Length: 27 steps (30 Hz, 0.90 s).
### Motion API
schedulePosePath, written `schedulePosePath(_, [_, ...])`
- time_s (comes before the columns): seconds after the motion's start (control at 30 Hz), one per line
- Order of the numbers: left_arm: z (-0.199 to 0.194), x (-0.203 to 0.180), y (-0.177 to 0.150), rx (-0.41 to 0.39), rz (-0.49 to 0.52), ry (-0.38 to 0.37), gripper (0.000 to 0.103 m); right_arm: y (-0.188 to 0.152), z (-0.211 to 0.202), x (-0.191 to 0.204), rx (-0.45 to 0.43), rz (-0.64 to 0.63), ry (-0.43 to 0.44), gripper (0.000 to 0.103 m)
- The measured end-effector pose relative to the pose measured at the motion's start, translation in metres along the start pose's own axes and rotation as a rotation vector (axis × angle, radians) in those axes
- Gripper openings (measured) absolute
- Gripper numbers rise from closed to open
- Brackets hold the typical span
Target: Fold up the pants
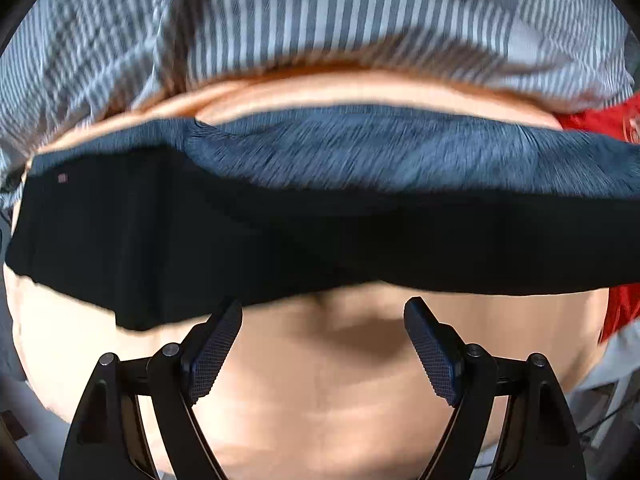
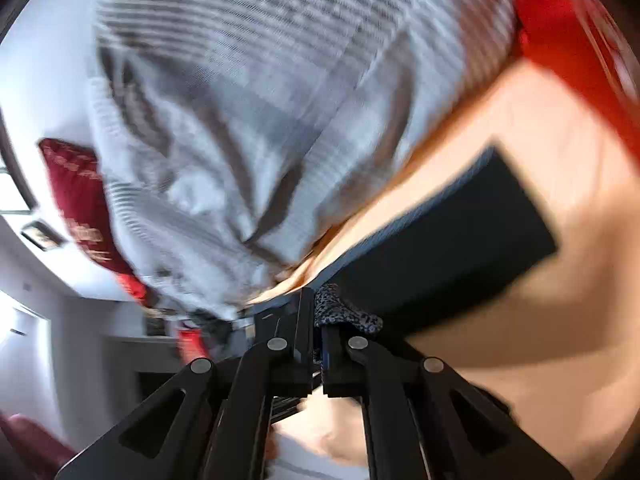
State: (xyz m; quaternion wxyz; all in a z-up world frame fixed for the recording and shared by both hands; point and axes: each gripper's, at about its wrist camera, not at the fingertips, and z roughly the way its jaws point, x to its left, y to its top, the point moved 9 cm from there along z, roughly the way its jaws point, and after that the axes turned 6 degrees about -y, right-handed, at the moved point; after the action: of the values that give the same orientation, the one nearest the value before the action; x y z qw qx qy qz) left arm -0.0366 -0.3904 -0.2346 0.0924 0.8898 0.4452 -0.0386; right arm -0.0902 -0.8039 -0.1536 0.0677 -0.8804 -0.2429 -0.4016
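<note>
Dark navy pants (image 1: 240, 232) lie stretched in a long band across a peach bed sheet (image 1: 320, 400) in the left wrist view, with a lighter blue side turned up along the far edge. My left gripper (image 1: 322, 320) is open and empty, just in front of the pants' near edge. In the right wrist view my right gripper (image 2: 316, 300) is shut on a corner of the pants (image 2: 460, 248), and the dark cloth stretches away to the right over the sheet (image 2: 540, 340). The frame is blurred by motion.
A rumpled grey and white striped duvet (image 1: 320, 28) lies beyond the pants; it also fills the upper right wrist view (image 2: 260, 100). Red cloth (image 1: 592, 120) lies at the right edge. A dark red cushion (image 2: 80, 200) and white walls show at the left.
</note>
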Motion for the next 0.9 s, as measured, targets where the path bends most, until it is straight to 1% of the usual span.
schedulePosePath(0.03, [0.000,-0.003,0.010,-0.013,-0.005,0.004,0.084,0.011,0.003,-0.005,-0.003,0.005,-0.015,0.003])
schedulePosePath(0.07, [0.000,-0.004,0.018,-0.021,-0.009,0.007,0.084,0.030,0.009,-0.016,-0.008,0.011,-0.048,0.003])
schedulePosePath(0.13, [0.001,-0.003,0.036,-0.040,-0.019,0.018,0.084,0.049,0.023,-0.036,0.008,0.031,-0.087,0.003])
schedulePosePath(0.2, [0.007,-0.003,0.050,-0.050,-0.030,0.037,0.084,0.063,0.045,-0.052,0.040,0.025,-0.151,0.003])
schedulePosePath(0.3, [0.022,-0.004,0.067,-0.055,-0.051,0.054,0.084,0.069,0.074,-0.076,0.086,0.030,-0.220,0.003])
schedulePosePath(0.4, [0.044,-0.004,0.074,-0.039,-0.051,0.087,0.084,0.067,0.089,-0.100,0.118,0.076,-0.257,0.006])
schedulePosePath(0.47, [0.059,-0.009,0.080,-0.022,-0.050,0.101,0.084,0.065,0.092,-0.113,0.139,0.105,-0.291,0.007])
schedulePosePath(0.5, [0.067,-0.010,0.080,-0.009,-0.050,0.108,0.084,0.065,0.089,-0.119,0.143,0.118,-0.316,0.011])
schedulePosePath(0.53, [0.071,-0.011,0.080,-0.002,-0.051,0.112,0.084,0.066,0.086,-0.122,0.140,0.121,-0.332,0.025])
schedulePosePath(0.57, [0.067,-0.009,0.074,0.002,-0.052,0.114,0.084,0.068,0.078,-0.123,0.131,0.120,-0.341,0.045])
schedulePosePath(0.63, [0.074,-0.010,0.074,0.009,-0.055,0.119,0.084,0.077,0.056,-0.124,0.089,0.109,-0.369,0.069])
schedulePosePath(0.67, [0.077,-0.010,0.074,0.009,-0.056,0.119,0.084,0.080,0.049,-0.122,0.072,0.100,-0.373,0.069])
schedulePosePath(0.7, [0.077,-0.013,0.074,0.010,-0.058,0.120,0.084,0.083,0.034,-0.115,0.036,0.078,-0.377,0.068])
schedulePosePath(0.73, [0.079,-0.014,0.075,0.012,-0.060,0.122,0.084,0.082,0.026,-0.109,0.015,0.056,-0.372,0.067])
schedulePosePath(0.77, [0.079,-0.016,0.075,0.012,-0.061,0.124,0.084,0.077,0.021,-0.100,0.011,0.029,-0.354,0.056])
schedulePosePath(0.8, [0.080,-0.017,0.075,0.011,-0.059,0.128,0.084,0.072,0.021,-0.094,0.020,0.009,-0.347,0.048])
schedulePosePath(0.83, [0.082,-0.018,0.076,0.010,-0.056,0.132,0.084,0.063,0.023,-0.088,0.042,-0.023,-0.352,0.035])
schedulePosePath(0.87, [0.082,-0.020,0.076,0.009,-0.051,0.138,0.084,0.050,0.031,-0.081,0.070,-0.077,-0.378,0.030])
schedulePosePath(0.9, [0.082,-0.021,0.077,0.008,-0.048,0.143,0.084,0.042,0.039,-0.078,0.091,-0.120,-0.399,0.028])
